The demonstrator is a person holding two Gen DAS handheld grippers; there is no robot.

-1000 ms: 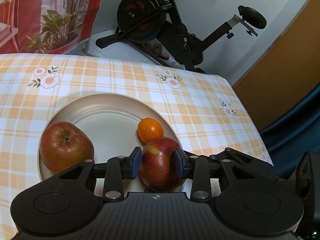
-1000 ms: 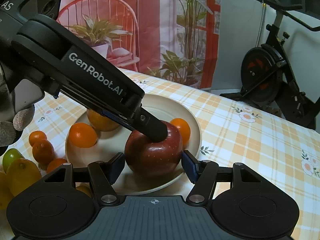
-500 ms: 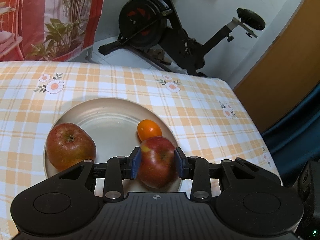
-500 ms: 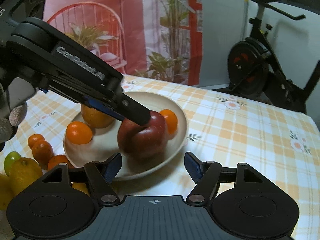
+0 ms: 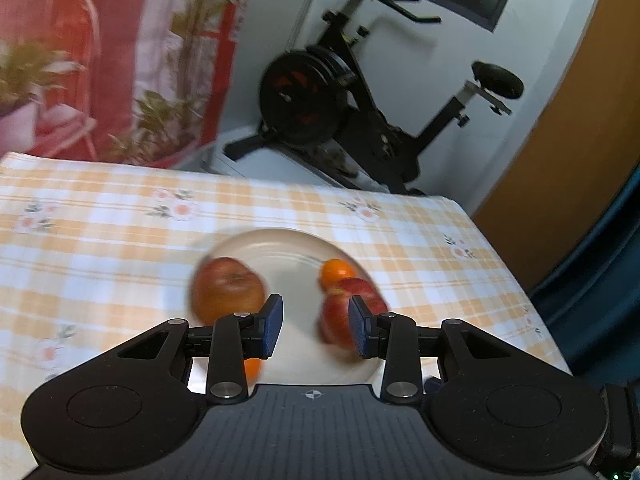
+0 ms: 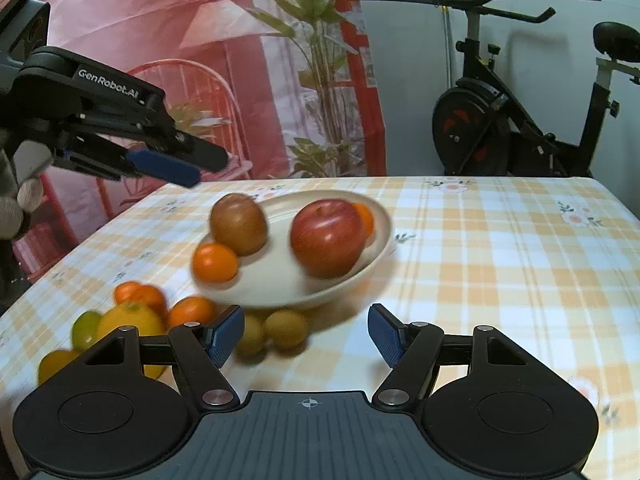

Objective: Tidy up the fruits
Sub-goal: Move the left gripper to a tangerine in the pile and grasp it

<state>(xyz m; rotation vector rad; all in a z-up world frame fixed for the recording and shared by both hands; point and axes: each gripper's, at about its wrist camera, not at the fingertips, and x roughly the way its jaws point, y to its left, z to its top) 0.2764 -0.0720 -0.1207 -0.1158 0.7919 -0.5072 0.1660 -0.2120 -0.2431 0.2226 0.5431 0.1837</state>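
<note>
Left tongs (image 5: 314, 330): narrow gap, empty, above plate (image 5: 280, 240).
Right tongs (image 6: 306, 336): wide, empty.
Next: pick loose oranges (image 6: 190, 310) gently, avoid red apple (image 6: 326, 236).

Black exercise bike (image 5: 360, 120) beyond the checked tablecloth (image 6: 500, 264), red plant-print curtain (image 6: 240, 60).
</note>
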